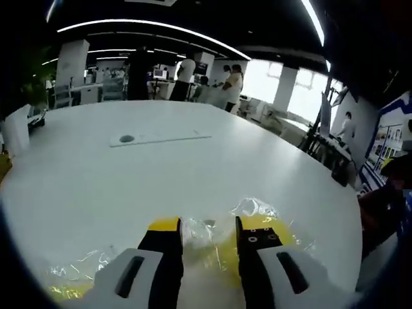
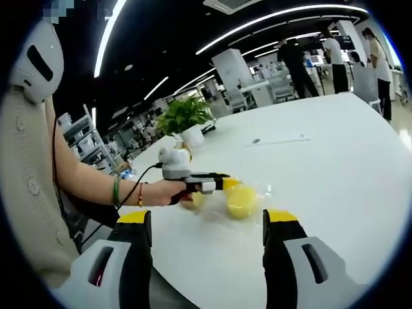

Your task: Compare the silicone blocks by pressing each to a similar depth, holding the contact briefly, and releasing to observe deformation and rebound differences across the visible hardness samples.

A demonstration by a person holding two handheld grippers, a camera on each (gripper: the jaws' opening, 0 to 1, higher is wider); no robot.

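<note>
Left gripper (image 1: 207, 241): jaws spread a little, with crinkled clear plastic wrap (image 1: 254, 209) and a yellow silicone block (image 1: 215, 254) lying between and just beyond the tips; cannot tell whether the pads touch it. Right gripper (image 2: 207, 222): jaws spread wide, nothing between them, hovering short of the white table (image 2: 335, 148). Ahead of its jaws, a second yellow block (image 2: 241, 201) sits in wrap, with the left gripper's tip just beside it. Risks: slick wrap lets a block slide sideways under pressure; film bunching masks true depth; wrap clinging to a jaw on release lifts the sample, spoiling rebound reading.
</note>
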